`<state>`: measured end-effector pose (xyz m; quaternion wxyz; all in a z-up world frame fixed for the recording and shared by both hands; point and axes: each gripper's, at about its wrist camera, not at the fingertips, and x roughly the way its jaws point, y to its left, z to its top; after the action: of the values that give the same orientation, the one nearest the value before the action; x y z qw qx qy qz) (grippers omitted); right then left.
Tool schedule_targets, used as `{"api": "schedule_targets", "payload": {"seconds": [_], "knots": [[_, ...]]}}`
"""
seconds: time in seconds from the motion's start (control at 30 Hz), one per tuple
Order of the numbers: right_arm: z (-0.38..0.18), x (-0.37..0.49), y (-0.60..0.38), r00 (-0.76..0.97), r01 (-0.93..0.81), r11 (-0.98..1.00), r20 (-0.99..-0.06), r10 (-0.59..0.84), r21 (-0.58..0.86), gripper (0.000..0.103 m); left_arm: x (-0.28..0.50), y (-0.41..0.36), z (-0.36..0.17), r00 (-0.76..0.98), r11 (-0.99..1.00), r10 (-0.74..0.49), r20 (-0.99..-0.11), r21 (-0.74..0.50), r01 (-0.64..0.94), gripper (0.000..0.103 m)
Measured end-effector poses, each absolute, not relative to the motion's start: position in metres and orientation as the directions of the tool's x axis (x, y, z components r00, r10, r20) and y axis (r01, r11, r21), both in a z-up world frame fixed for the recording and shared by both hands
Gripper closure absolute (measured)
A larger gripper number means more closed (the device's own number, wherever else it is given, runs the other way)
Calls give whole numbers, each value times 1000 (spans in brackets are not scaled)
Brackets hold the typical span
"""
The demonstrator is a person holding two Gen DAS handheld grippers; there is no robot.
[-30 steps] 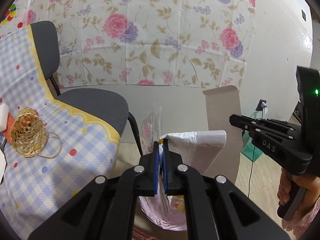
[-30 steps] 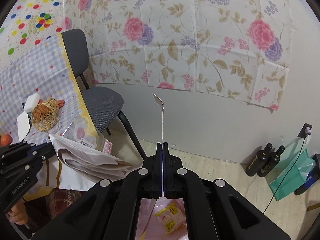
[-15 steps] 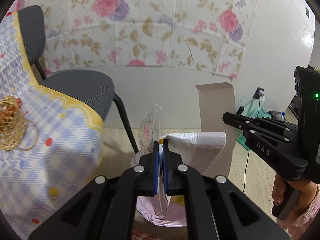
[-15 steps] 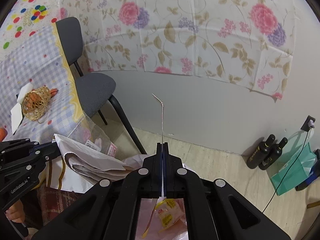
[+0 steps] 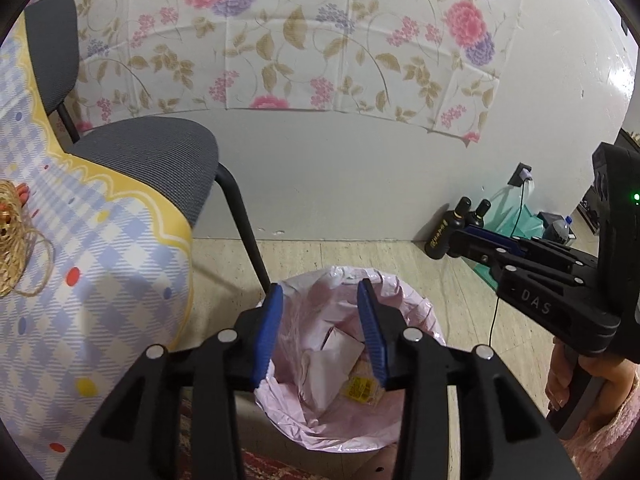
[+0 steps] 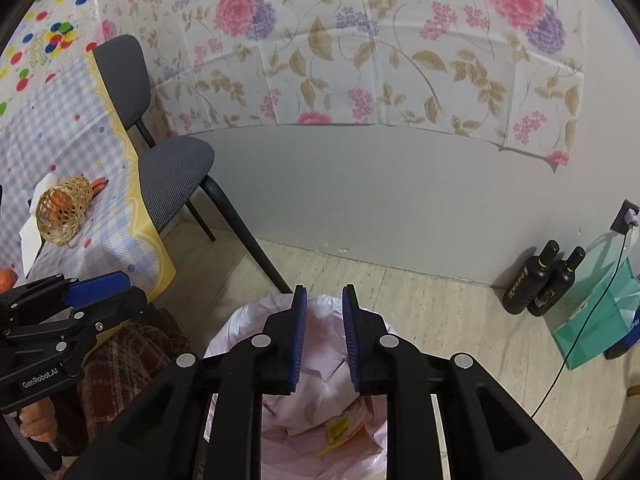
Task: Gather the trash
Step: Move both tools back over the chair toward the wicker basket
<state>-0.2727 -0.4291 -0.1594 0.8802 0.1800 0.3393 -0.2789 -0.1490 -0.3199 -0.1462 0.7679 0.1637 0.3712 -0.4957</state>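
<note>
Both grippers have just let go over the bin. A second ago the left gripper (image 5: 320, 328) was clamped on a clear wrapper and crumpled paper, and the right gripper (image 6: 323, 336) was pinched on a thin strip; now the fingers of each stand apart with nothing between them, the left pair spread fairly wide, the right pair a narrower gap. The trash (image 5: 336, 372) now lies inside the bin (image 5: 420, 320), on its pink liner: white paper folded on itself, with a yellow-labelled wrapper (image 5: 358, 387) beside it. The right wrist view shows the same pile (image 6: 320, 392) below its fingers.

So this load looks delivered, and both hands are free for another trip. On the worktop (image 6: 60, 128) to the left, under its checked cloth, a woven basket (image 6: 62, 210) lies on its side with white paper (image 6: 30, 240) near it and something orange at the edge; whether any of that counts as trash I cannot tell. The chair (image 5: 148, 156) stands between worktop and bin, so the way back likely calls for swinging clear of its seat
</note>
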Motion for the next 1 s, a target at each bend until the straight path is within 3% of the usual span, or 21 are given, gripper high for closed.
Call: {"api": "schedule_targets", "payload": {"seconds": [0.57, 0.7, 1.0], "knots": [[-110, -233, -390, 713, 497, 857, -625, -317, 132, 82, -109, -244, -91, 461, 631, -632, -623, -69, 772, 65], [-91, -222, -379, 737, 468, 877, -597, -318, 110, 73, -101, -226, -77, 511, 671, -624, -591, -70, 738, 58], [-65, -197, -359, 787, 386, 919, -550, -280, 84, 72, -83, -186, -67, 604, 752, -561, -566, -45, 657, 56]]}}
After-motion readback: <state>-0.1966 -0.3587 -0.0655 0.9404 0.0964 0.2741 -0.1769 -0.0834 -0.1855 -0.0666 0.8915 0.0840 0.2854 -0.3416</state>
